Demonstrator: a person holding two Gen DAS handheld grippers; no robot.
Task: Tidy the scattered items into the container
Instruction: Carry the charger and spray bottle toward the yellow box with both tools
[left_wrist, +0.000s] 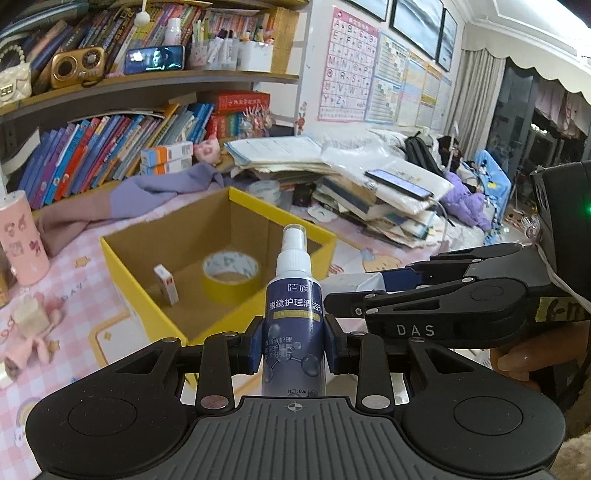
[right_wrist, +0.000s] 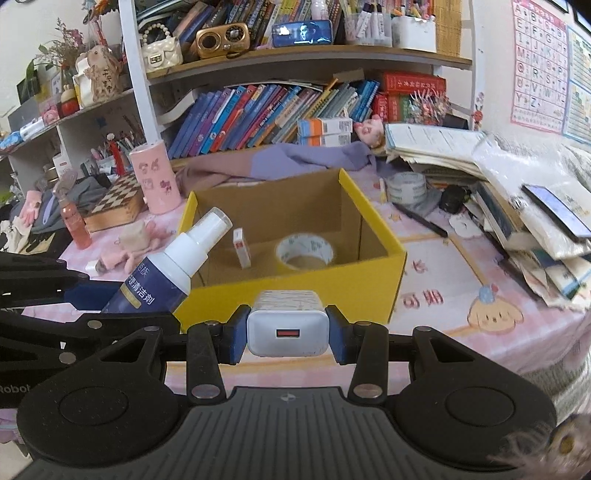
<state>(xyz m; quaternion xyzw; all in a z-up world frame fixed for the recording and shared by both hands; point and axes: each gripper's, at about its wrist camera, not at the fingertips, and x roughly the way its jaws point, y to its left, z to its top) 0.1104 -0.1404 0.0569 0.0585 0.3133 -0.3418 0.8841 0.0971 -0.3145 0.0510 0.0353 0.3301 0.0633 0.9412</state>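
Note:
My left gripper (left_wrist: 294, 345) is shut on a dark blue spray bottle (left_wrist: 294, 306) with a white nozzle, held upright above the near rim of the yellow cardboard box (left_wrist: 147, 295). The same bottle (right_wrist: 162, 280) shows tilted at the left of the right wrist view. My right gripper (right_wrist: 288, 338) is shut on a white USB charger block (right_wrist: 287, 325), just in front of the yellow box (right_wrist: 369, 284). Inside the box lie a roll of yellow tape (right_wrist: 304, 253) and a small white carton (right_wrist: 242, 247). The right gripper (left_wrist: 332, 301) reaches in from the right in the left wrist view.
A pink cup (right_wrist: 155, 177), a pink plush toy (right_wrist: 129, 243) and an orange-pink bottle (right_wrist: 75, 221) stand left of the box. A pen (right_wrist: 419, 219), tape rolls (right_wrist: 406, 186) and a leaning pile of books with a phone (right_wrist: 557, 210) are to its right. Bookshelves rise behind.

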